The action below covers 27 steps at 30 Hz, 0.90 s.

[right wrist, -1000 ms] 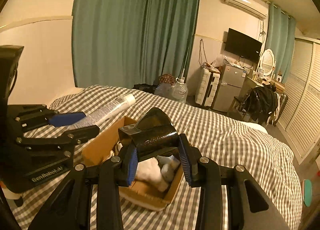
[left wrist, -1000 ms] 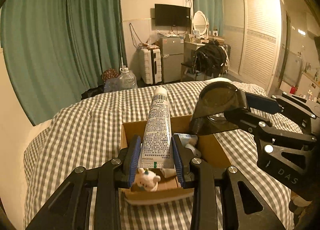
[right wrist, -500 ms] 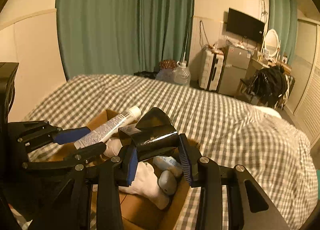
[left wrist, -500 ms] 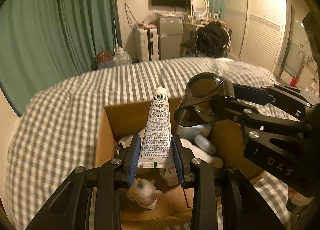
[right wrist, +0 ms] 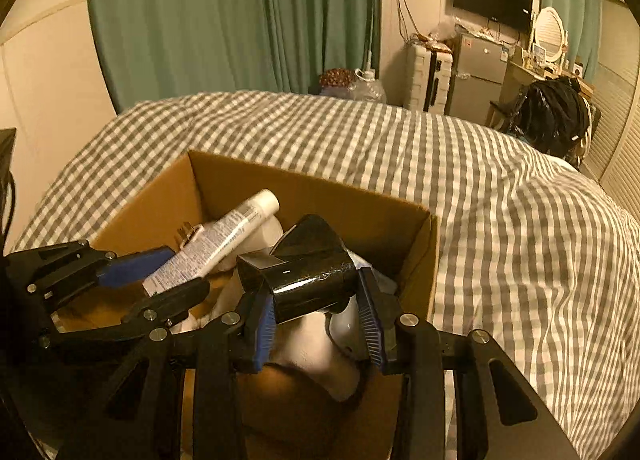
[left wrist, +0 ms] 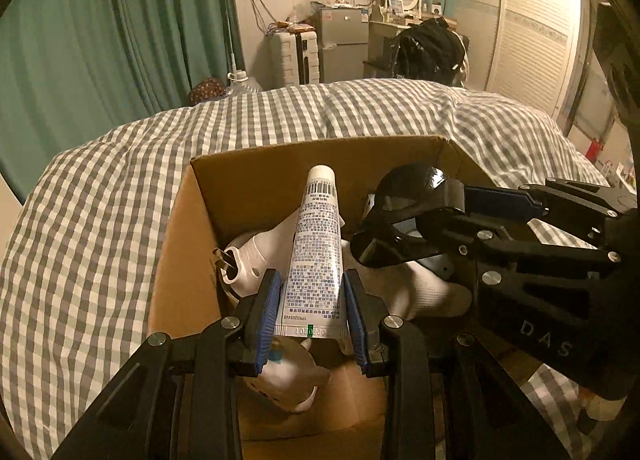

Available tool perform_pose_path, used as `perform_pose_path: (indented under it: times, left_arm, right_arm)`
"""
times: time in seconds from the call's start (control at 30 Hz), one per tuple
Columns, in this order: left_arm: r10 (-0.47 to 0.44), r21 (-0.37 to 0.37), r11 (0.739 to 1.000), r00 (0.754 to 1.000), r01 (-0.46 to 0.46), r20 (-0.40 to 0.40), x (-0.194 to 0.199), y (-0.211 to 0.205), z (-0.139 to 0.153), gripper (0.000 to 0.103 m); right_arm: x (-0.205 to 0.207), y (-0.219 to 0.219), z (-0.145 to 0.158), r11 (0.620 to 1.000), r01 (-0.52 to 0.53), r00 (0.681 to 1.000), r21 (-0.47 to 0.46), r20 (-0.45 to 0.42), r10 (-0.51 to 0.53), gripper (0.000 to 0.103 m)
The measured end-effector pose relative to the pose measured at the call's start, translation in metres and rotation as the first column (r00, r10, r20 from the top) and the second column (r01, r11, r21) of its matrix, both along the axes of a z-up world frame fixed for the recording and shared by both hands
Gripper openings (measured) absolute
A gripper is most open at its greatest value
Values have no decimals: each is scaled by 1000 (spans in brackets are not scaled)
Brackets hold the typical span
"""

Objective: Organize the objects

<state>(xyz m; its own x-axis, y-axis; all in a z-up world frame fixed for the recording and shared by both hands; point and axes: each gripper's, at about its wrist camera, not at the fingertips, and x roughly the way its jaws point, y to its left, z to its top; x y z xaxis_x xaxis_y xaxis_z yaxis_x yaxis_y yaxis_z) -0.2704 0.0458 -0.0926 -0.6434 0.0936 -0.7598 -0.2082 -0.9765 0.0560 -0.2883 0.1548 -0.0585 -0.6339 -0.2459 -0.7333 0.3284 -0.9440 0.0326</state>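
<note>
An open cardboard box (left wrist: 256, 180) (right wrist: 320, 188) sits on a grey checked bed. My left gripper (left wrist: 312, 312) is shut on a white printed tube (left wrist: 318, 252), held inside the box with its cap pointing away; the tube also shows in the right wrist view (right wrist: 224, 240). My right gripper (right wrist: 320, 316) is shut on a glossy black nozzle-shaped piece (right wrist: 308, 268), held over the box's right half; it shows in the left wrist view (left wrist: 404, 220). White soft items (left wrist: 424, 288) and a small white toy (left wrist: 292, 376) lie in the box.
The checked bedcover (right wrist: 500, 200) spreads around the box. Green curtains (right wrist: 240, 20), a suitcase (left wrist: 294, 56), a small fridge (left wrist: 344, 44), a desk with a black bag (left wrist: 428, 48) and a wardrobe (left wrist: 532, 28) stand beyond the bed.
Both grippers have moved forward and down, so the tube and the black piece are now inside the box instead of above it. Both grips stay shut.
</note>
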Motion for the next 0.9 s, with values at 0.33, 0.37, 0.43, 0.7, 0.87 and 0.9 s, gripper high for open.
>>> perform_pose_path:
  times: [0.33, 0.37, 0.43, 0.7, 0.87, 0.9]
  left_arm:
    - [-18, 11, 1000, 994, 19, -109, 22, -2, 18, 77]
    - [-12, 25, 1000, 994, 15, -110, 24, -5, 21, 78]
    - [11, 59, 998, 993, -4, -114, 32, -11, 30, 82]
    - [69, 102, 994, 970, -46, -234, 67, -21, 84, 95]
    - [70, 115, 993, 942, -33, -329, 94, -25, 117, 100]
    - [74, 121, 992, 937, -34, -342, 99, -27, 123, 102]
  right_arm:
    - [20, 11, 19, 997, 71, 997, -10, -38, -72, 78]
    - [25, 13, 23, 996, 83, 995, -12, -49, -84, 79]
    - [33, 18, 30, 995, 102, 992, -23, -66, -103, 79]
    - [70, 24, 78, 989, 144, 972, -41, -180, -149, 88]
    - [103, 21, 112, 987, 148, 950, -60, -269, -158, 90]
    - [109, 21, 119, 987, 149, 945, -63, -284, -161, 91]
